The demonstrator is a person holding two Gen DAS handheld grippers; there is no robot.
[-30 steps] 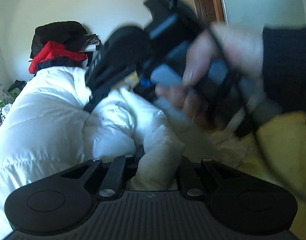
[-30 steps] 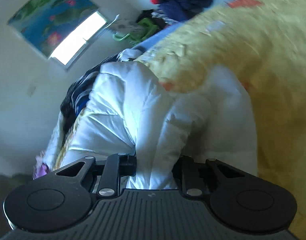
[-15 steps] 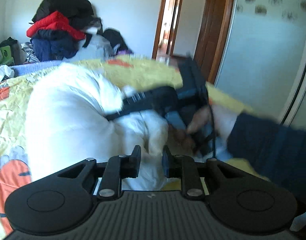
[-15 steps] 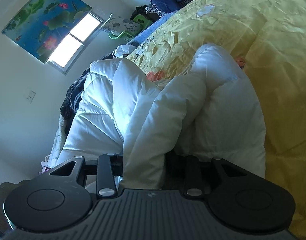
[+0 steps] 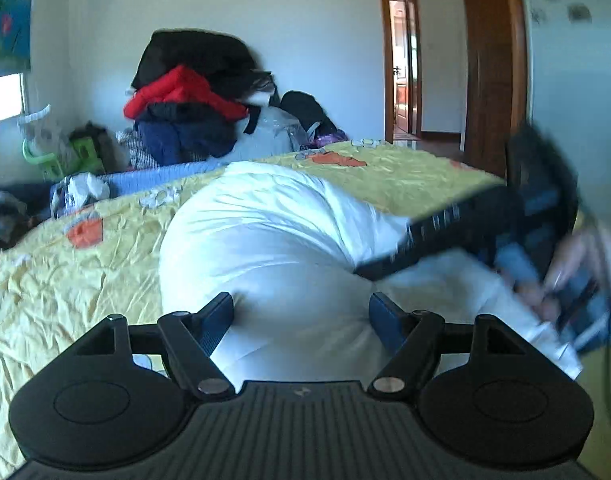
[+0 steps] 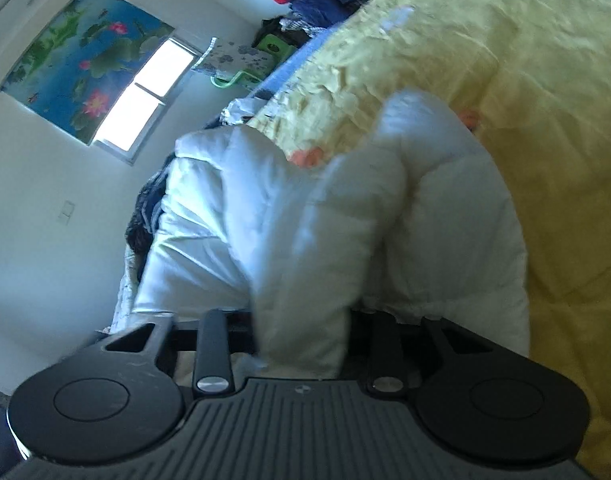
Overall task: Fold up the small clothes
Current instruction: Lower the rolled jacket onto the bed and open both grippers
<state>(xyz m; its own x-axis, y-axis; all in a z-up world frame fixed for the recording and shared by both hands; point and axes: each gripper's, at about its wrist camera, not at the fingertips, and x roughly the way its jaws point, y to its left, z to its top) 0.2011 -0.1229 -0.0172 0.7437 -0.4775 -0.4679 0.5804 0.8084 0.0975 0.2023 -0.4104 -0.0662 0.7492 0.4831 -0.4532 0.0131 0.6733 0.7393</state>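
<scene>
Left gripper (image 5: 301,316): jaws opening and now spread wide. The pads stand either side of the white padded jacket (image 5: 273,240) without pressing it. One second ago they were clamped on a fold of this garment; half a second ago they stood only slightly apart.

Right gripper (image 6: 305,332): jaws narrow and closing on a thick fold of the white padded jacket (image 6: 313,240), which fills the gap between them. The same fold was held in both earlier frames; the grip loosened briefly half a second ago.

In the left wrist view the right gripper (image 5: 445,236) reaches in from the right edge, blurred, its tip against the jacket. The person's hand (image 5: 577,264) holds it. A second ago this unit filled the centre of the view; it now sits lower and farther right.

The jacket lies bunched on the near part of the bed (image 5: 85,264), on a yellow cover.

Far left, beyond the bed: a pile of clothes (image 5: 193,108) in black, red and navy. Far right: an open doorway (image 5: 403,68).
</scene>
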